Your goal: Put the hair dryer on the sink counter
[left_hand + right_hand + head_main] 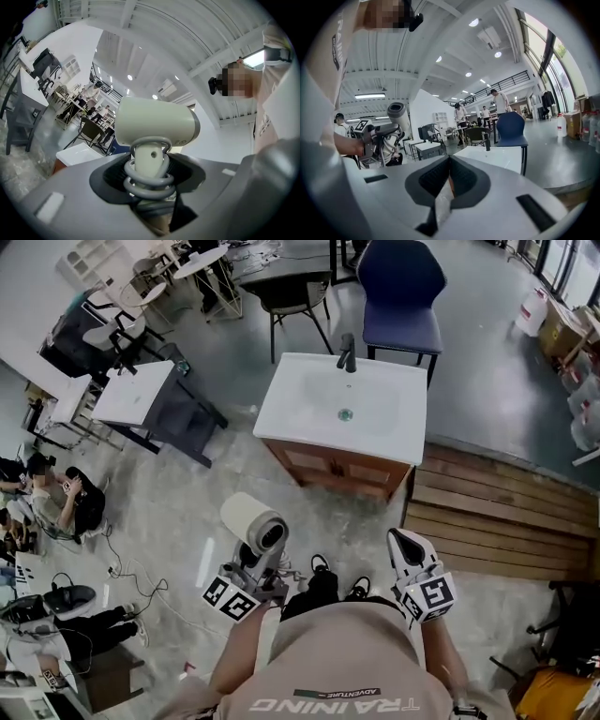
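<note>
Close at the waist, left gripper [255,563] has its jaws clamped on the handle of the hair dryer [254,521], barrel up; grey cord [149,182] coiled round that handle; right gripper [405,542] alongside, jaws pressed together, nothing between; sink counter [342,409] ahead, well apart from the dryer; blue chair [401,292] beyond.

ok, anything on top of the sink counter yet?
Only the faucet at its back edge and the drain in the basin. Nothing covers the sink counter; the hair dryer is in the left gripper.
</note>
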Action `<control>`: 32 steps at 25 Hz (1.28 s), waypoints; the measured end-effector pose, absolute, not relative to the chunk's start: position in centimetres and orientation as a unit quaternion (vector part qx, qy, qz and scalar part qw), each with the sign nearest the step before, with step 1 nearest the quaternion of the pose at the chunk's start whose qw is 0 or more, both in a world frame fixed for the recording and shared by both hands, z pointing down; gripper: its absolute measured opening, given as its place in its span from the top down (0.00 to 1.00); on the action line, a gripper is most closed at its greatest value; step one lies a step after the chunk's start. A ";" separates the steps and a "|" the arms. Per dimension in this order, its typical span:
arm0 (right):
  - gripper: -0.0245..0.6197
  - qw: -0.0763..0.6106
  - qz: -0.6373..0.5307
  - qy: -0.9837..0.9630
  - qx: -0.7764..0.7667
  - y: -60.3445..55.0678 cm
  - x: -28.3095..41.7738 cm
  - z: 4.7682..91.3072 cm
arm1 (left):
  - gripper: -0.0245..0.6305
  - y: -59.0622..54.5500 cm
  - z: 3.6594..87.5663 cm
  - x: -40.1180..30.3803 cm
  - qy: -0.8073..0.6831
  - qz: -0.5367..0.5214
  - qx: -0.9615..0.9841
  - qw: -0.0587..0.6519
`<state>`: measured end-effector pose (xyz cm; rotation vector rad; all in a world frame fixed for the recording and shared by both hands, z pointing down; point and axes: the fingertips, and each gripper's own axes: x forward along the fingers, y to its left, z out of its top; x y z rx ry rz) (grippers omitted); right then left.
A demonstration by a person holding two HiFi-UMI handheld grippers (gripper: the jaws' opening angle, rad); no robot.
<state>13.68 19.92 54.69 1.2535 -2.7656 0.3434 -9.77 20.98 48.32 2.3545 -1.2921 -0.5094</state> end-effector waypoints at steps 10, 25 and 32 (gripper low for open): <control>0.95 0.053 0.099 -0.894 0.433 13.3 10.2 52.9 | 0.62 14.8 49.7 -11.1 -0.425 -0.137 0.873 0.194; 0.95 0.072 0.060 -0.859 0.503 6.6 4.5 51.5 | 0.62 5.4 50.6 -16.2 -0.342 -0.145 0.906 0.203; 0.95 0.083 0.046 -0.849 0.519 4.5 4.6 51.4 | 0.62 2.7 51.7 -17.9 -0.339 -0.145 0.907 0.205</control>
